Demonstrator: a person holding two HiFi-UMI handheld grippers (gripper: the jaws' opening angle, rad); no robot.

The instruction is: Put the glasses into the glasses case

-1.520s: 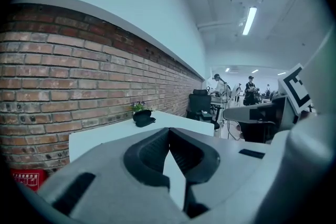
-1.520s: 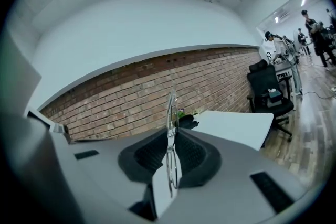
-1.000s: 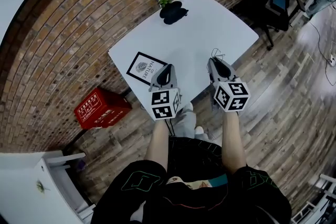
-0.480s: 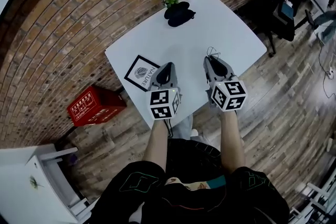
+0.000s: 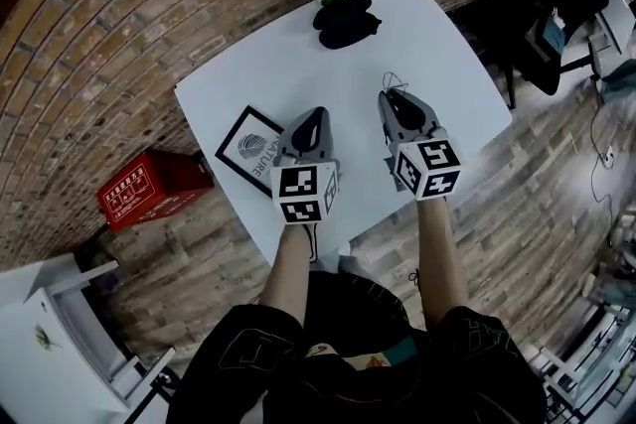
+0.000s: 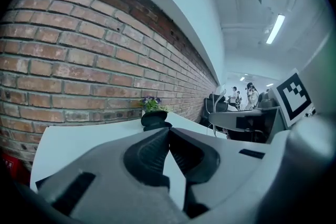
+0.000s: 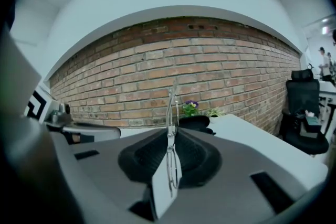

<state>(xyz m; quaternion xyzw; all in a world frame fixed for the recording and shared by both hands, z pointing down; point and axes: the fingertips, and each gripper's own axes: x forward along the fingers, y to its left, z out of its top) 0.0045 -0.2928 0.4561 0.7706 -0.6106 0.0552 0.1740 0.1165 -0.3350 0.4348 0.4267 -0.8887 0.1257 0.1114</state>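
white table (image 5: 288, 55) by brick wall (image 5: 119, 25) | left gripper (image 6: 168, 131) pressed together, empty | right gripper (image 5: 391, 97) pinching glasses (image 7: 170, 135)

Thin metal wire-frame glasses (image 7: 170, 131): pinched between the jaws of the right claw (image 7: 171, 136), edge-on and upright in the right gripper view. One slim part sticks up past the jaw tips; the rest hangs down in the gap between the jaws. In the head view only thin wire shows at the claw tip (image 5: 390, 82), held over the near half of the white desk (image 5: 288, 65).

Black glasses case (image 5: 348, 22): sits at the desk's far edge by the brick wall. It reads as two dark rounded lobes, one overlapping the other; looks open, can't confirm. Well apart from the glasses, no contact.
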